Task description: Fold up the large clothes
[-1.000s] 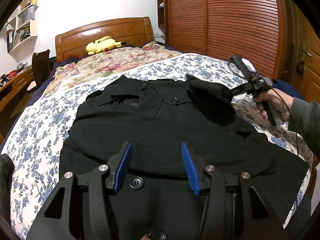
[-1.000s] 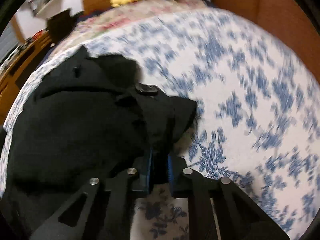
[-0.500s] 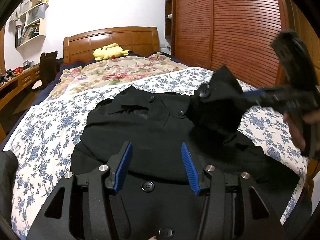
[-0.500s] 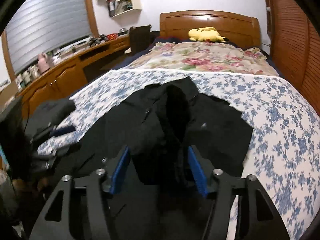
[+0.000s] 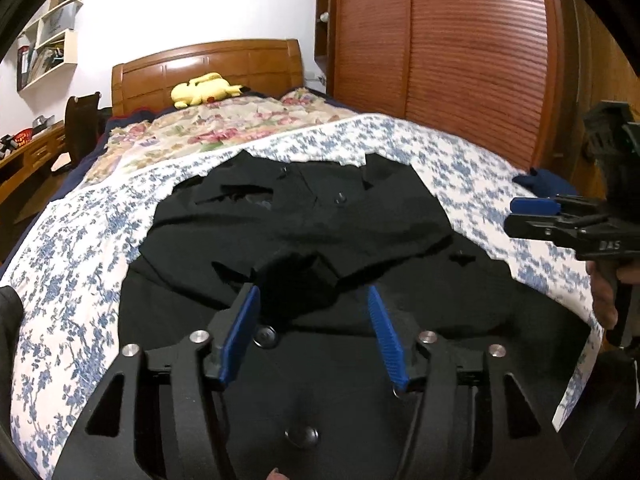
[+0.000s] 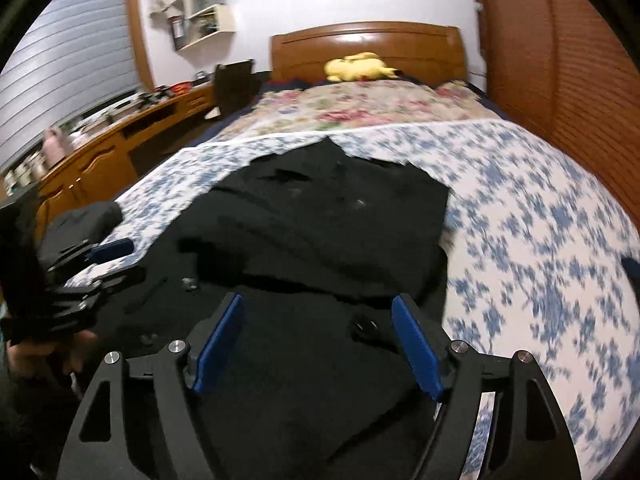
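Across the middle of the left wrist view a black coat [image 5: 304, 236] lies spread on a bed [image 5: 72, 240], its collar toward the upper part of the frame and its hem running off the bottom edge. The cloth is matte and dark, with soft creases; both sleeves are folded in across the chest, and a round black button [image 5: 265, 336] shows low in the centre. The bed cover is white with a blue flower print, and farther up a quilt [image 5: 224, 128] with pink blossoms reaches to a polished wooden headboard [image 5: 208, 64], where a yellow plush toy [image 5: 204, 89] rests. Ribbed brown wardrobe doors [image 5: 472, 60] fill the upper right. At the bottom centre the left gripper [image 5: 313, 316] stands with its jaws wide apart, blue ribbed pads [image 5: 240, 336] over the coat, nothing between them. At the right edge the right gripper [image 5: 532, 216] is seen side-on, hand-held beyond the coat's edge; from here its opening cannot be told.

In the centre of the right wrist view the same coat [image 6: 328, 232] stretches from the lower frame up toward the quilt, its edges blurred. The right gripper [image 6: 318, 332] sits at bottom centre, jaws spread wide, blue pads [image 6: 416, 344] bare, holding nothing and hovering above the coat's lower front. At the left edge the left gripper [image 6: 108, 256] shows with a hand below it. A wooden desk [image 6: 100, 152] runs along the upper left under a slatted blind [image 6: 68, 80].
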